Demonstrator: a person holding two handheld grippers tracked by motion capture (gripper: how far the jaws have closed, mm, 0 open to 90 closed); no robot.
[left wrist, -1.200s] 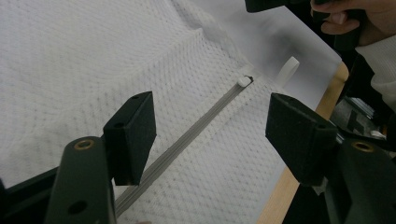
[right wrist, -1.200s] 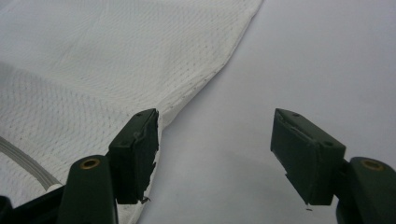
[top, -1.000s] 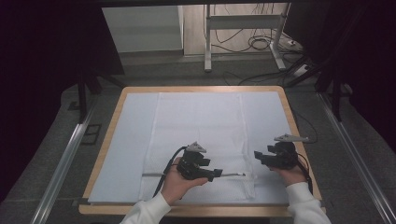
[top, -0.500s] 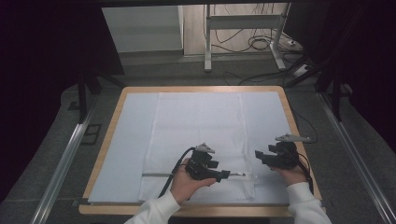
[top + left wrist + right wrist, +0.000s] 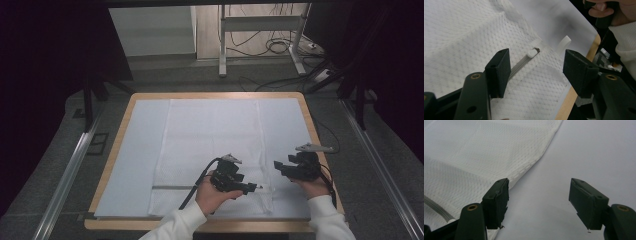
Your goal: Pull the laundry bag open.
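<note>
A white mesh cloth (image 5: 215,135) lies flat along the middle of the table, with a grey zipper (image 5: 172,187) running across its near end. My left gripper (image 5: 254,188) points right along that zipper, low over the cloth's right part. In the left gripper view it (image 5: 537,60) is open, and the white zipper pull (image 5: 532,53) lies on the mesh (image 5: 474,37) just beyond the jaws. My right gripper (image 5: 278,166) hovers beside the cloth's right edge, pointing left. It (image 5: 539,182) is open and empty over the bare sheet, with the mesh edge (image 5: 534,157) by its left jaw.
A white sheet (image 5: 135,150) covers the wooden-rimmed table (image 5: 112,165). A small white loop (image 5: 564,41) sticks out past the zipper's end near the table's edge. The person's other hand (image 5: 604,12) shows at the top right of the left gripper view. Cables and a desk frame (image 5: 260,30) stand beyond the table.
My left gripper has slid to the right along the zipper toward the cloth's right edge. The right gripper has stayed in place.
</note>
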